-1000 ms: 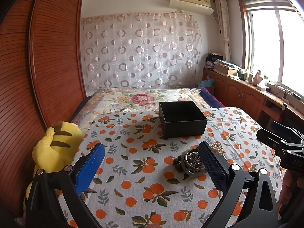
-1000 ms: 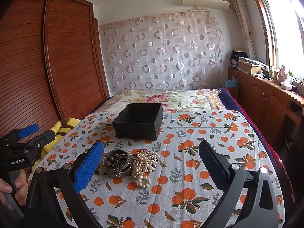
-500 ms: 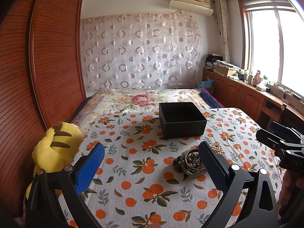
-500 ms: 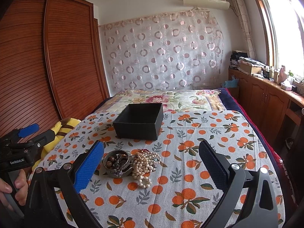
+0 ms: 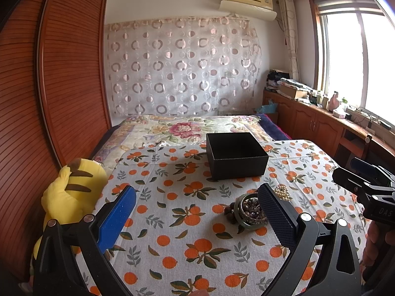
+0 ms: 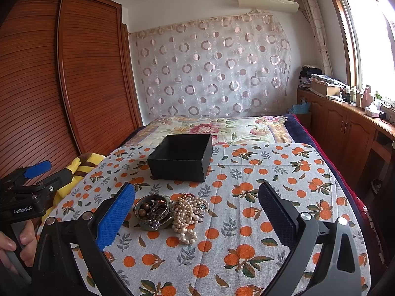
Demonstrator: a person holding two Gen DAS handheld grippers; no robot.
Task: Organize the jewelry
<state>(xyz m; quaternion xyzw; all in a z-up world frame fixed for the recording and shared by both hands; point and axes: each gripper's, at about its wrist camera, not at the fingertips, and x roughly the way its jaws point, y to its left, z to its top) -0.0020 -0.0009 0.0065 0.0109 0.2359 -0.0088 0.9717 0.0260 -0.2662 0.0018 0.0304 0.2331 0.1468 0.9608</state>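
Observation:
An empty black box [image 5: 236, 155] [image 6: 182, 157] stands on the orange-print cloth [image 5: 177, 212]. In front of it lies a jewelry pile: bangles with dark beads [image 6: 152, 211] [image 5: 249, 211] and a white pearl necklace [image 6: 188, 213], whose pearls [image 5: 281, 192] peek out behind my left gripper's right finger. My left gripper [image 5: 197, 217] is open above the cloth, with the pile by its right finger. My right gripper [image 6: 197, 214] is open too, with the pile between its fingers but further ahead, untouched. Each view shows the other gripper at its edge [image 5: 365, 185] [image 6: 27, 185].
A yellow plush toy [image 5: 71, 192] lies at the cloth's left edge, against the wooden wardrobe [image 5: 61, 86]. Behind the cloth the flowered bedspread [image 5: 187, 128] runs back to a curtain. A wooden counter with clutter [image 5: 321, 113] lines the window wall at right.

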